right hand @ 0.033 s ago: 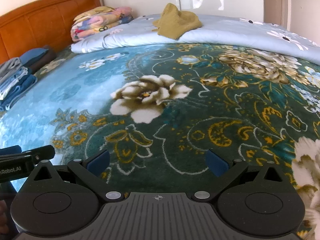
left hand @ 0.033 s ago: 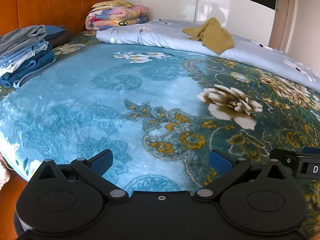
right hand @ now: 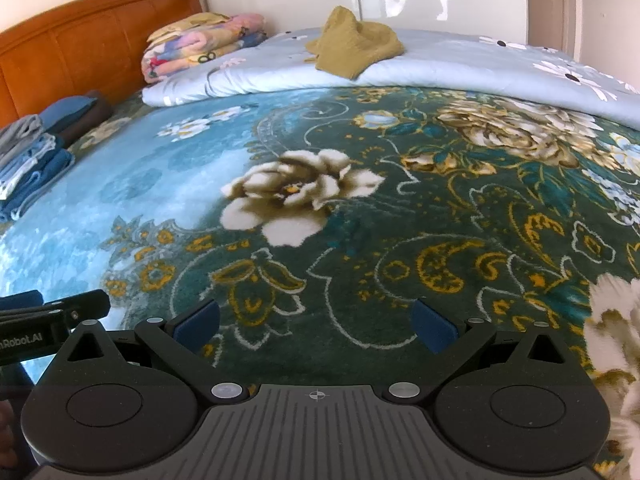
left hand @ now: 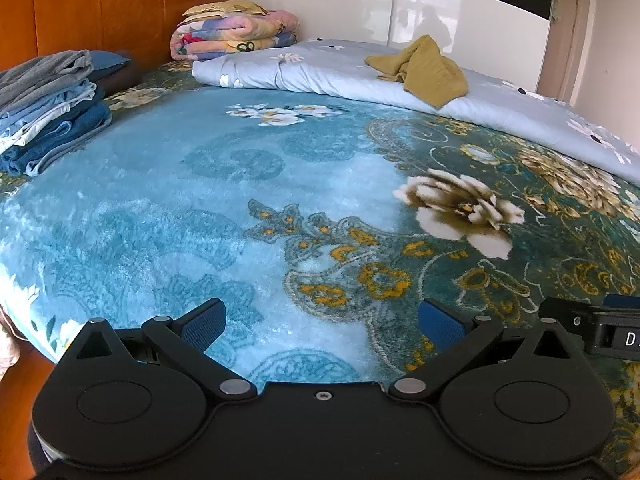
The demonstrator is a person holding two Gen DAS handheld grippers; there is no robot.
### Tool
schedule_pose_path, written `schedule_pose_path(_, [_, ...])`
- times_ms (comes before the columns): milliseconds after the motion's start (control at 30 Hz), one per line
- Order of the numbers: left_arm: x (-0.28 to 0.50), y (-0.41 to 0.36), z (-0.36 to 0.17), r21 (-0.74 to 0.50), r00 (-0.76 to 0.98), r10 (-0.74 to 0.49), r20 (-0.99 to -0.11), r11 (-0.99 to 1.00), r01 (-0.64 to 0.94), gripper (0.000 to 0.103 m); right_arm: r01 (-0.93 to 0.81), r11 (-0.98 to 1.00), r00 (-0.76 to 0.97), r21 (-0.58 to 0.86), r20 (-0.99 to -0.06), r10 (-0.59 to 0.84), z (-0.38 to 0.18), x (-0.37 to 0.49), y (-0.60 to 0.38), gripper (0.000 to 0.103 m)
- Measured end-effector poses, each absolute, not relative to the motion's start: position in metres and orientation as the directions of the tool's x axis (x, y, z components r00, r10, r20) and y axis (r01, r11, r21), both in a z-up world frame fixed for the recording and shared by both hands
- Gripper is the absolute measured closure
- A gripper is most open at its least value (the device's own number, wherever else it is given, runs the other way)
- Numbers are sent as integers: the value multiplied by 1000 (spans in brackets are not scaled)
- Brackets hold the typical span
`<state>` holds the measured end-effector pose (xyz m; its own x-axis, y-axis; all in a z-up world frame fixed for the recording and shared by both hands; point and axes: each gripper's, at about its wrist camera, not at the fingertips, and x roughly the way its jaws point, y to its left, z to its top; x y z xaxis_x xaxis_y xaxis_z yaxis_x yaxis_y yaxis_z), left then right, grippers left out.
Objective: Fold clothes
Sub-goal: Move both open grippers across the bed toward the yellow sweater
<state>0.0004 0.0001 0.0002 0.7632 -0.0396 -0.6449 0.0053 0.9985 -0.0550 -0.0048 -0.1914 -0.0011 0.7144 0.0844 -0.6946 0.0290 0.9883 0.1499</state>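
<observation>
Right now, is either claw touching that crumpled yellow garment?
Apart. In both wrist views the mustard garment lies far off on the pale quilt, while the left claw and right claw hang open and empty.

One bed blanket (left hand: 168, 208) with a flower pattern covers the bed, and one pale blue quilt (left hand: 500, 104) lies along its far edge. One crumpled mustard garment (left hand: 424, 70) sits on that quilt, one folded multicoloured blanket (left hand: 232, 36) rests by the one wooden headboard (left hand: 100, 4), and one stack of folded clothes (left hand: 48, 108) lies at the left. Two grippers show, the left gripper (left hand: 322, 326) and the right gripper (right hand: 316, 326).
</observation>
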Motion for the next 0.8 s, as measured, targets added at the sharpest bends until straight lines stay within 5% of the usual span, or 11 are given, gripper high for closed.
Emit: schedule_pose_path(800, [6, 0, -4, -56, 748, -51, -662, 998, 18, 1, 1, 989, 701, 149, -705, 105, -4, 3, -186, 0])
